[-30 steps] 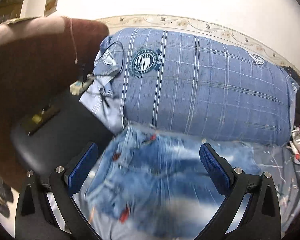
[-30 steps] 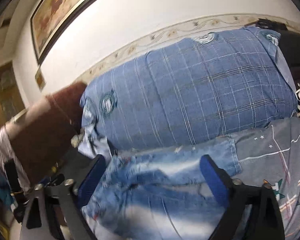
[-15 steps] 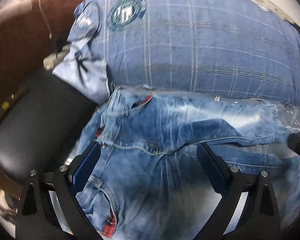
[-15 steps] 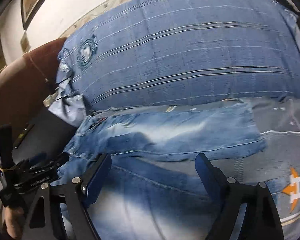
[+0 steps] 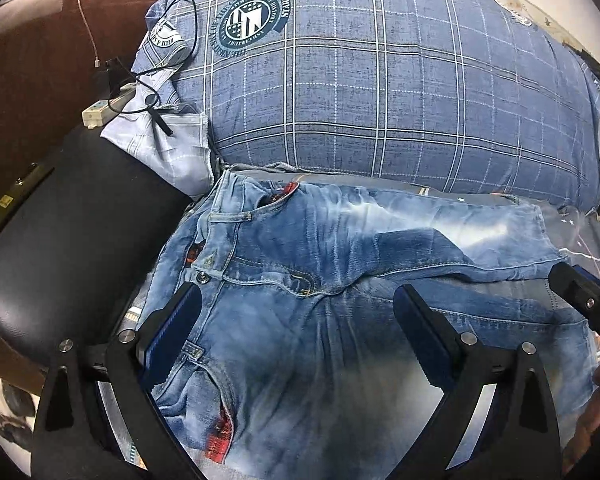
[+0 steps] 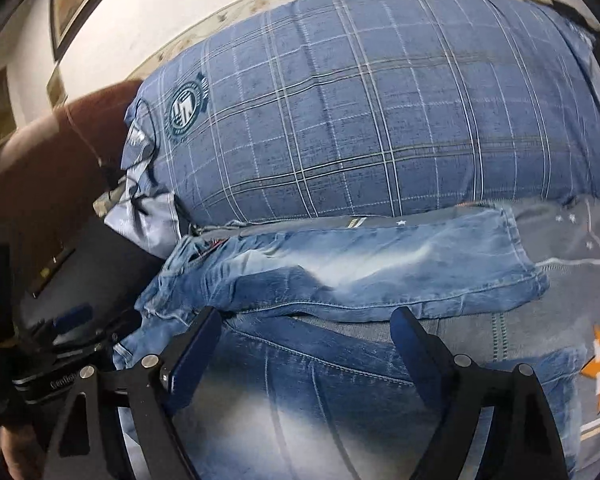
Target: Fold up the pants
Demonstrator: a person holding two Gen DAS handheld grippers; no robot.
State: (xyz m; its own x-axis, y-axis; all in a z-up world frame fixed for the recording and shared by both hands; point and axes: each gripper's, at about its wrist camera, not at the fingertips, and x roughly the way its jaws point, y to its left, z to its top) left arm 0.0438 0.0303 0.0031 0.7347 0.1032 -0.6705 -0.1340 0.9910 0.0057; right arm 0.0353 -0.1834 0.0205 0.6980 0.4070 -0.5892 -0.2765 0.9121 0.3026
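Note:
Faded blue jeans (image 5: 340, 248) lie spread on a grey bedsheet, waistband to the left, one short-looking leg lying across toward the right. My left gripper (image 5: 296, 312) is open and hovers just above the fly and waistband area. My right gripper (image 6: 306, 332) is open above the near leg (image 6: 320, 380) of the jeans (image 6: 380, 264). The right gripper's tip shows at the right edge of the left wrist view (image 5: 584, 296). The left gripper shows at the left edge of the right wrist view (image 6: 56, 364).
A large blue plaid pillow (image 5: 380, 92) lies right behind the jeans against the wall. A black padded seat (image 5: 60, 240) and brown headboard (image 5: 32, 64) are at the left, with a power strip and cable (image 5: 104, 112). The grey printed sheet (image 6: 580, 320) extends right.
Both grippers have dropped down and come closer over the jeans; the view tilted from the wall toward the cloth. Both stay open and hold nothing.

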